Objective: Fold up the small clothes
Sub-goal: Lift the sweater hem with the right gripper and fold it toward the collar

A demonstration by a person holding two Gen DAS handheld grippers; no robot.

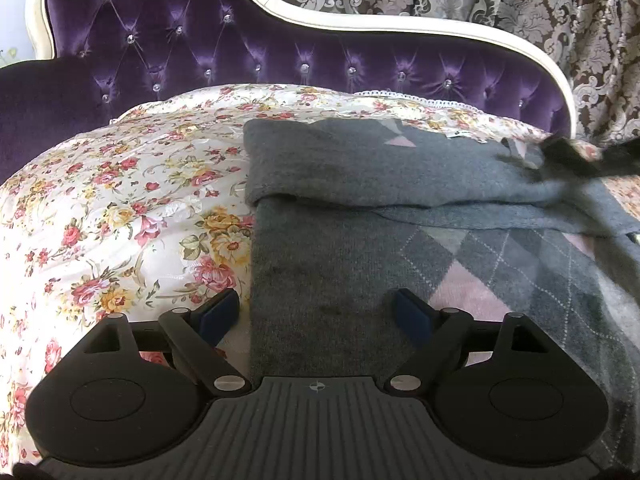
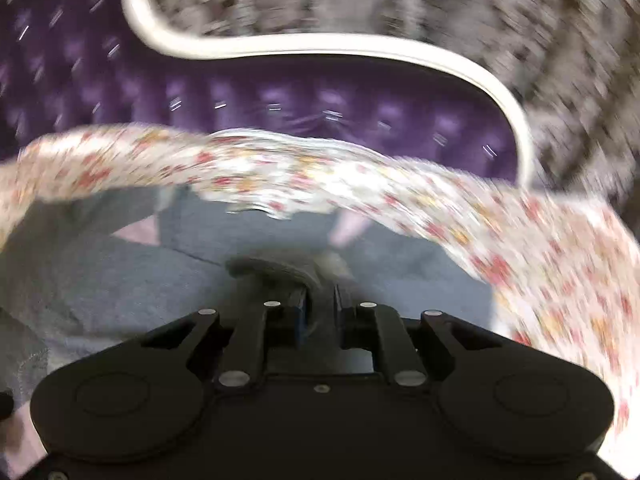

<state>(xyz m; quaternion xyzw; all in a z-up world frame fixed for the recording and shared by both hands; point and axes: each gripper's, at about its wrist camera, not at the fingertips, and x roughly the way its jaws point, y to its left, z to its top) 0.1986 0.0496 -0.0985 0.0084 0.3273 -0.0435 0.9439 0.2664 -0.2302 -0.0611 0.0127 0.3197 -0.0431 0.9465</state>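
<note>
Bed (image 1: pixel 120 200): your floral cover carries the work; its far edge meets the purple headboard (image 1: pixel 200 48).
Sweater (image 1: pixel 328 264): it lies on the right half of the bed, grey with an argyle front. One sleeve or side is already folded across the top, so you look partway through; the lower body is not yet folded.
Left gripper (image 1: pixel 316 314): your jaws stand wide apart, empty, straddling the sweater's left edge near the bed's near edge.
Right gripper (image 2: pixel 320 306): your jaws are nearly together, pinching a ridge of grey knit. The view is blurred, so judge the grip cautiously.
</note>
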